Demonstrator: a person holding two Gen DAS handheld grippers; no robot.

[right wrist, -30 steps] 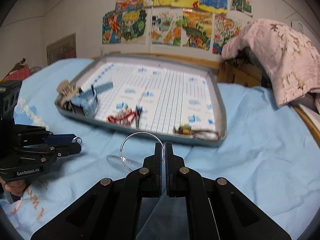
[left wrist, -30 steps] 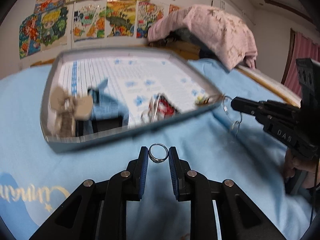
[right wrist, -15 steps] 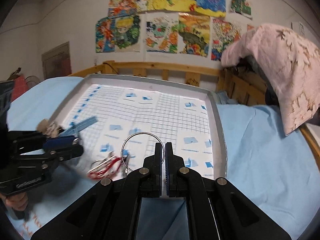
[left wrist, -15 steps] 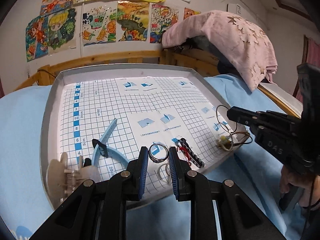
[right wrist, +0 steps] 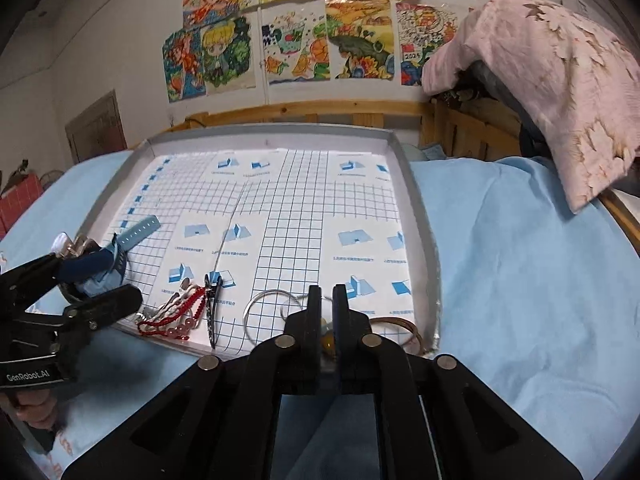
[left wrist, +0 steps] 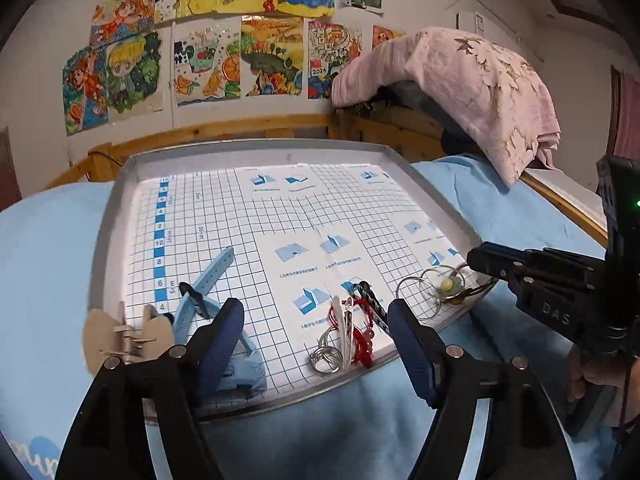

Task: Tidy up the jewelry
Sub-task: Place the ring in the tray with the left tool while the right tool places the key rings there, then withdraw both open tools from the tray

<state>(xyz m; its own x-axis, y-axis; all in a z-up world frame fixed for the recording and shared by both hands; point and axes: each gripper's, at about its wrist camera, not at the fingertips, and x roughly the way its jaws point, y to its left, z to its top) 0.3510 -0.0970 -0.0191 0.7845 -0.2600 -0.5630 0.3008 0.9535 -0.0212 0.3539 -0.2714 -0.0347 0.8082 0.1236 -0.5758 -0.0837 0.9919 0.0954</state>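
A grey tray (left wrist: 116, 184) lined with grid paper lies on the blue bedsheet. My left gripper (left wrist: 312, 312) hangs over its near edge, jaws opening wide with nothing between them. Small silver rings (left wrist: 325, 357) lie on the paper just below, beside a red bead bracelet (left wrist: 362, 338) and a black hair pin (left wrist: 370, 296). My right gripper (right wrist: 327, 294) is at the tray's near right, jaws opening a crack. A thin silver hoop (right wrist: 249, 322) lies flat just left of its fingertips. The right gripper (left wrist: 478, 258) also shows at the right of the left wrist view.
A blue watch strap (left wrist: 208, 280) and a beige claw clip (left wrist: 120, 336) sit in the tray's near left corner. A brown bangle (right wrist: 400, 326) and a yellow-green bead (left wrist: 449, 284) lie near the right gripper. A pink blanket (right wrist: 560, 64) drapes the wooden bed rail at the back right.
Both grippers moved from above the sheet to over the tray. The left jaws spread wide and let the small ring drop. The right jaws parted and the hoop now lies flat.
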